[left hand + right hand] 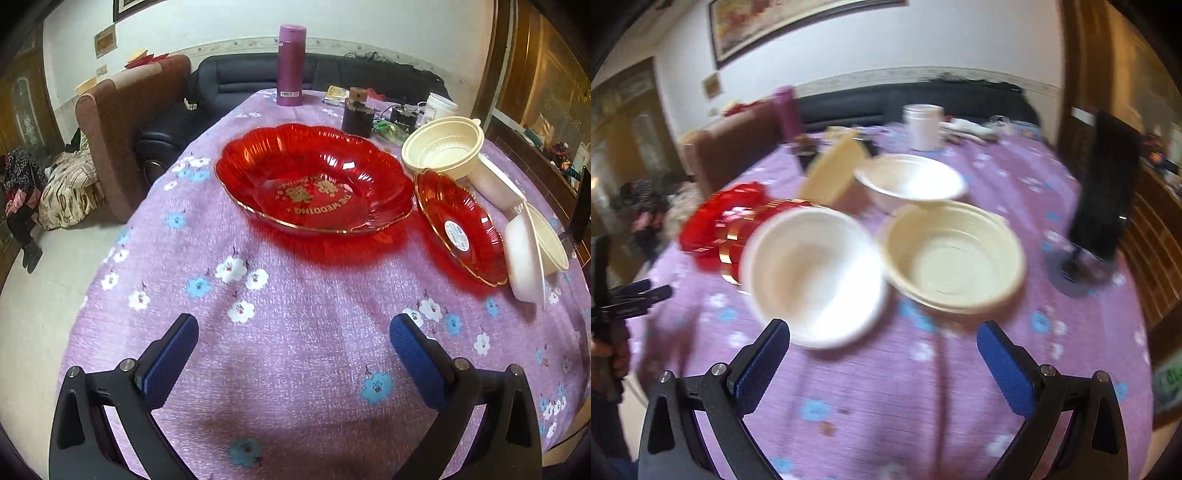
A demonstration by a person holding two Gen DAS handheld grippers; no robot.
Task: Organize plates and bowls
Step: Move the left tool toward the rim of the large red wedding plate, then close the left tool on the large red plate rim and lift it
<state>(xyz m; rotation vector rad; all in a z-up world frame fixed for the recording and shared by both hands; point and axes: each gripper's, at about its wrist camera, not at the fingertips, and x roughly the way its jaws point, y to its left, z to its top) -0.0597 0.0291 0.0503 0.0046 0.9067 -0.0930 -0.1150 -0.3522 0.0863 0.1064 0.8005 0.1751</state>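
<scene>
My left gripper (pixel 293 334) hovers with jaws wide over the desk (pixel 295 314); ahead sit the large red plate (pixel 314 181), small red plate (pixel 461 227) and cream bowls (pixel 443 147). My right gripper (pixel 882 339), jaws wide and empty, faces a white bowl (pixel 812 273) beside a cream bowl (pixel 955 258).

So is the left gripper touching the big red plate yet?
Apart. The left wrist view shows bare purple cloth between the open left gripper and the big red plate.

Both wrist views look low across the table (pixel 295 332), sharing its red plates (pixel 314 177) and bowls (pixel 955 254).
</scene>
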